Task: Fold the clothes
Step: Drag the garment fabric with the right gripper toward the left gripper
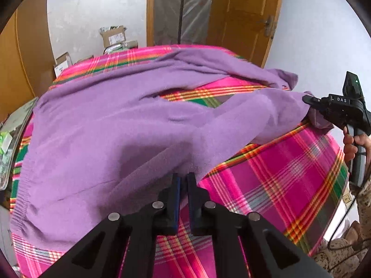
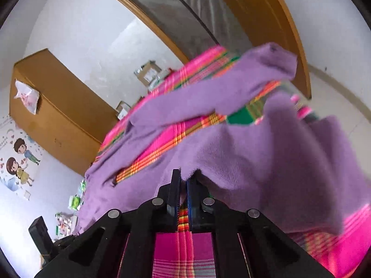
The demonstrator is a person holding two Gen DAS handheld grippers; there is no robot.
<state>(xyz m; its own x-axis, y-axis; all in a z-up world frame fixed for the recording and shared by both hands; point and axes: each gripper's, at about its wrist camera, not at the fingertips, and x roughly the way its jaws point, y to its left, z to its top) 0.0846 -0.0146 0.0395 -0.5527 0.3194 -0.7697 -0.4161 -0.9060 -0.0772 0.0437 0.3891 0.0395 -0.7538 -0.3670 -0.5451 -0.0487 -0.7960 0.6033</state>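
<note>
Purple fleece sweater [image 1: 97,125] spread rumpled across pink plaid bedcover [image 1: 278,173], sleeve lifted toward 3 o'clock. Mid-fold, seemingly: left gripper [image 1: 183,178] clamped on the near edge at 6 o'clock, right gripper [image 2: 183,180] pinching the sleeve. Next, probably carrying both edges together inward, keeping cloth taut.

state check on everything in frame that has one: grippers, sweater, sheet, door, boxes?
left gripper: shut on the purple sweater's near edge
right gripper: shut on the purple sweater's edge, raised off the bed
purple sweater: mostly spread flat, right part lifted, not yet folded
plaid sheet: spread over the bed, partly covered
wooden door: standing open
cardboard boxes: stacked by the wall, top one open
</note>
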